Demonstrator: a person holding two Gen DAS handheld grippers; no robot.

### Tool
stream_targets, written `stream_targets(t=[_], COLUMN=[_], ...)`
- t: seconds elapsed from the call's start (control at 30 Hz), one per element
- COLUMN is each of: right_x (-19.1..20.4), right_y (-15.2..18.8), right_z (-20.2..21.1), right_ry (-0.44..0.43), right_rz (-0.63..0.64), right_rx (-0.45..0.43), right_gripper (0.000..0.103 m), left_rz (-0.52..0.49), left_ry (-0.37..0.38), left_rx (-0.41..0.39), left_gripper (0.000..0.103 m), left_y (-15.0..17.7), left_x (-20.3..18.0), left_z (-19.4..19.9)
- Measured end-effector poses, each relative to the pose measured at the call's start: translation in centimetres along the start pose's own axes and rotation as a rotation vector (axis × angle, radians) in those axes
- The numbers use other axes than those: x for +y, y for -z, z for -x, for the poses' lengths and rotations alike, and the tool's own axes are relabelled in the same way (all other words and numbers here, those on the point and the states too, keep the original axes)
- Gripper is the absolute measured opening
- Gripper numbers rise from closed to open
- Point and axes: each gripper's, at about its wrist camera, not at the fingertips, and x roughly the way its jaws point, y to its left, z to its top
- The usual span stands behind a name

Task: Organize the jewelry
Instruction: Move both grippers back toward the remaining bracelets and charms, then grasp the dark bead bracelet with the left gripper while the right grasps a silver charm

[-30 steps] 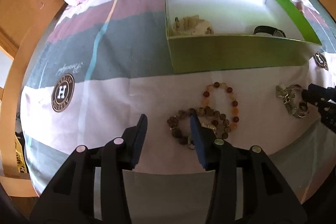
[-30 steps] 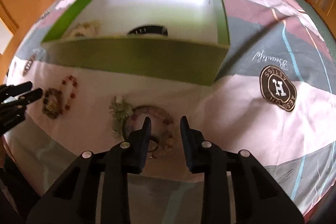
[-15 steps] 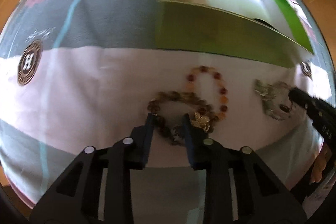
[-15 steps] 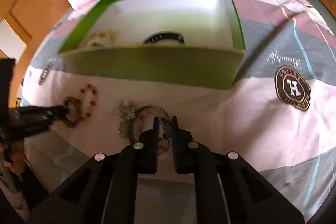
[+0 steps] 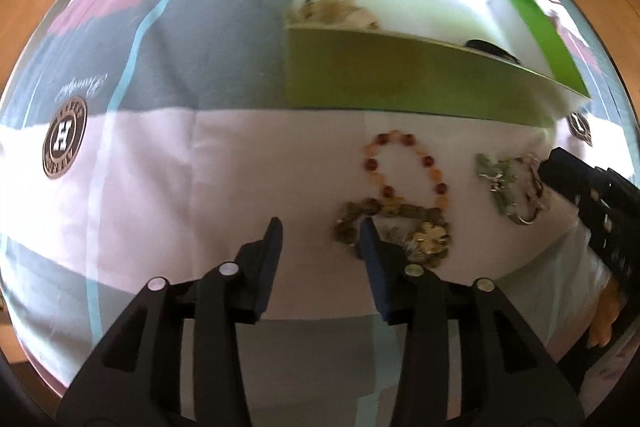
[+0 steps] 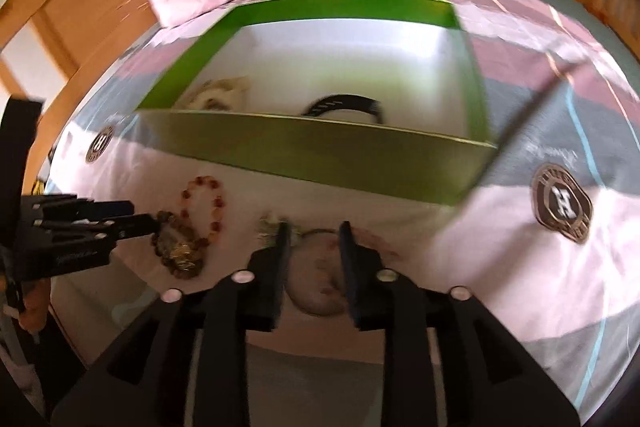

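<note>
— Where does the left wrist view look from?

— Close above the near edge of the striped pink-and-grey bedspread [image 5: 168, 167], angled steeply down past its own black fingers.

— And the right wrist view?

— Also close, tilted less steeply, facing the far headboard edge.

— What do they share?

— The open green cardboard box [image 5: 400, 83] [image 6: 320, 155] and the amber-and-red bead bracelet [image 5: 404, 167] [image 6: 204, 203] before it.

I see the green box [image 5: 400, 79] at twelve o'clock holding a black band [image 6: 344, 105] and pale beads [image 5: 340, 13], with the amber bracelet [image 5: 404, 167] lying flat on the bed before it.
</note>
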Motion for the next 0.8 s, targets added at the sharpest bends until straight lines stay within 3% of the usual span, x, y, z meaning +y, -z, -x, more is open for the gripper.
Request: stream_targets(t=[0.03, 0.13, 0.17, 0.2, 0.23, 0.37, 0.47, 0.67, 0.7, 0.73, 0.8], right_x=[0.6, 2.1, 2.5, 2.8, 2.9, 1.9, 0.7, -0.6, -0.6, -0.6, -0.6], right_y=[0.0, 0.5, 0.6, 0.8, 1.0, 0.8, 0.2, -0.1, -0.2, -0.2, -0.2], right_z=[-0.4, -2.2, -2.7, -3.2, -3.8, -2.8, -1.1, 0.5, 0.5, 0.5, 0.7], right_ry=[-0.003, 0.017, 0.028, 0.042, 0.047, 0.020, 0.013, -0.021, -0.024, -0.027, -0.030], right_rz=[0.011, 0.058, 0.074, 0.087, 0.092, 0.049, 0.015, -0.024, -0.028, -0.028, -0.026], right_rx=[-0.005, 0.036, 0.051, 0.068, 0.088, 0.070, 0.012, -0.026, -0.027, -0.029, -0.038], right_gripper=[0.058, 0.058, 0.051, 0.029, 0.017, 0.007, 0.006, 0.006, 0.006, 0.006, 0.006], left_rz=[0.004, -0.011, -0.015, -0.019, -0.022, -0.032, -0.054, -0.089, -0.096, -0.101, -0.092], left_ry=[0.001, -0.003, -0.002, -0.001, -0.004, -0.017, -0.044, -0.086, -0.090, -0.097, -0.092], left_rx=[0.004, 0.002, 0.000, -0.004, -0.009, -0.015, -0.012, -0.017, -0.021, -0.028, -0.046], left_gripper=[0.047, 0.052, 0.054, 0.057, 0.059, 0.059, 0.056, 0.029, 0.017, 0.013, 0.012], left_y=[0.0, 0.0, 0.1, 0.1, 0.1, 0.0, -0.4, -0.2, 0.0, 0.0, -0.1], left_x=[0.1, 0.0, -0.1, -0.2, -0.3, -0.7, -1.0, -2.0, -2.2, -2.2, -2.1], left_z=[-0.1, -0.2, -0.1, 0.0, 0.1, 0.1, -0.6, -1.5, -1.4, -1.2, -0.6])
